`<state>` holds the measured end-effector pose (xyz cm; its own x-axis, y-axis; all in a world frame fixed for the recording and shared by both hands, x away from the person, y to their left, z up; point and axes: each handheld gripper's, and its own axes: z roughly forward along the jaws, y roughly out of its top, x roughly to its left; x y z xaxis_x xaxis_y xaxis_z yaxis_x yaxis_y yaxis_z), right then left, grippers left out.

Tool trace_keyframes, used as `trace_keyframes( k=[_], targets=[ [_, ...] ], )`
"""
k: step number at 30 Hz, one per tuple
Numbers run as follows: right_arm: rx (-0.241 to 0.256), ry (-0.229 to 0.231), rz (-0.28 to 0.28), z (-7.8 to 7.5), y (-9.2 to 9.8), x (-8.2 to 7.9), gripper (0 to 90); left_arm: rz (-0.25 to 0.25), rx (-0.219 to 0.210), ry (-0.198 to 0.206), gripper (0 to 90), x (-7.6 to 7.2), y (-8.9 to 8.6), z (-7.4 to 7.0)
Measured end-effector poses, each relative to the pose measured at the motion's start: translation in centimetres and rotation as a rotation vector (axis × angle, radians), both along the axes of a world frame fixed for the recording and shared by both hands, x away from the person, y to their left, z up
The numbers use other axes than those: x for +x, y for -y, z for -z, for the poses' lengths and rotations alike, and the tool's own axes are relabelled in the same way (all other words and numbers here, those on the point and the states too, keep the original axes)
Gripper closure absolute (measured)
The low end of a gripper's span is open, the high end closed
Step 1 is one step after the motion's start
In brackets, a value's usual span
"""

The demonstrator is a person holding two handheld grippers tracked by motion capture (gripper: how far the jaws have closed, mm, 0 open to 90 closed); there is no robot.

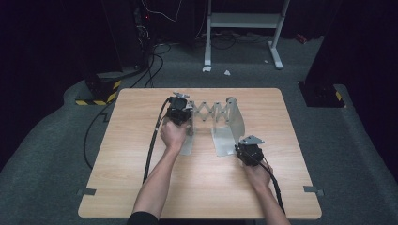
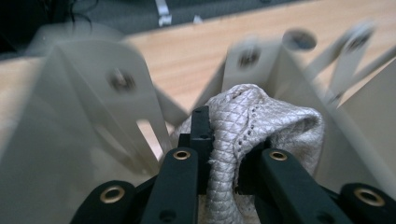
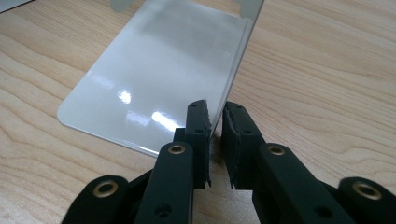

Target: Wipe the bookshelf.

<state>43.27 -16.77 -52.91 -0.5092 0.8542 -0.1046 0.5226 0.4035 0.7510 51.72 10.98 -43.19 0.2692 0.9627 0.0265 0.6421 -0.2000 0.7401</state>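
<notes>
A pale wooden worktop carries a grey metal rack with an accordion-style scissor link between two upright plates, standing near its middle. The rack's flat glossy base plate lies on the wood. The left gripper sits at the rack's left plate, its black fingers clamped on a bunched grey quilted cloth. The right gripper rests at the base plate's near corner, its fingers slightly apart, straddling the plate's edge.

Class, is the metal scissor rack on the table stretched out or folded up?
Stretched out: the rack shows open zigzag links between its two end plates.
</notes>
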Motion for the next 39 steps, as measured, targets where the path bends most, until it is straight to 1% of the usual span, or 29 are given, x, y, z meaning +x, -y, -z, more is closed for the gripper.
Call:
trace_keyframes(
  k=[3, 5, 7, 8, 10, 13, 14, 16, 18, 21, 23, 25, 27, 30, 31, 34, 37, 39],
  targets=[
    [0.001, 0.000, -0.001, 0.0, 0.0, 0.0, 81.2, 0.003, 0.015, -0.020, 81.6, 0.0, 0.0, 0.8],
    [0.006, -0.004, 0.000, 0.0, 0.0, 0.0, 81.3, 0.001, 0.016, -0.019, 81.6, -0.1, -0.2, 0.7],
    [0.000, -0.001, 0.000, 0.0, 0.0, 0.0, 81.2, -0.005, 0.013, -0.004, 81.6, -0.3, -0.5, 0.0],
    [0.000, -0.001, 0.000, 0.0, 0.0, 0.0, 81.2, -0.010, 0.008, 0.012, 81.6, -0.5, -0.8, -0.6],
    [0.000, 0.000, 0.000, 0.0, 0.0, 0.0, 81.2, -0.017, 0.006, 0.032, 81.6, -0.8, -1.1, -1.5],
    [0.005, -0.003, 0.000, 0.0, 0.0, 0.0, 81.3, -0.017, -0.001, 0.067, 81.6, -1.4, -1.7, -2.7],
    [0.005, -0.003, 0.000, 0.0, 0.0, 0.0, 81.3, -0.014, 0.010, 0.078, 81.6, -1.7, -1.8, -3.0],
    [0.005, -0.003, 0.000, 0.0, 0.0, 0.0, 81.3, -0.007, 0.015, 0.082, 81.6, -2.0, -2.0, -3.2],
    [0.016, -0.011, -0.001, 0.0, 0.2, 0.1, 81.4, 0.003, 0.020, 0.082, 81.6, -2.5, -2.3, -3.2],
    [0.009, -0.007, -0.002, 0.0, 0.1, 0.1, 81.4, 0.020, 0.029, 0.084, 81.6, -3.2, -2.6, -3.0],
    [0.010, -0.007, -0.001, 0.0, 0.1, 0.1, 81.4, 0.025, 0.029, 0.086, 81.7, -3.6, -2.9, -3.1],
    [0.010, -0.006, -0.003, 0.0, 0.1, 0.1, 81.4, 0.029, 0.027, 0.092, 81.6, -4.0, -3.2, -3.2],
    [0.010, -0.006, -0.002, 0.0, 0.1, 0.0, 81.4, 0.027, 0.027, 0.101, 81.6, -4.2, -3.7, -3.7],
    [0.008, -0.005, -0.003, 0.0, 0.1, 0.0, 81.4, 0.023, 0.021, 0.103, 81.6, -4.0, -4.2, -4.5],
    [0.008, -0.005, -0.002, 0.0, 0.1, 0.0, 81.4, 0.023, 0.025, 0.105, 81.6, -3.9, -4.2, -4.7],
    [0.008, -0.005, -0.002, 0.0, 0.1, 0.0, 81.4, 0.033, 0.055, 0.091, 81.6, -3.2, -3.8, -5.1],
    [0.007, -0.005, -0.001, 0.0, 0.0, 0.0, 81.4, 0.037, 0.088, 0.078, 81.6, -2.5, -3.5, -5.1],
    [0.008, -0.005, -0.002, 0.0, 0.1, 0.0, 81.5, 0.035, 0.089, 0.077, 81.6, -2.2, -3.6, -5.3]
  ],
)
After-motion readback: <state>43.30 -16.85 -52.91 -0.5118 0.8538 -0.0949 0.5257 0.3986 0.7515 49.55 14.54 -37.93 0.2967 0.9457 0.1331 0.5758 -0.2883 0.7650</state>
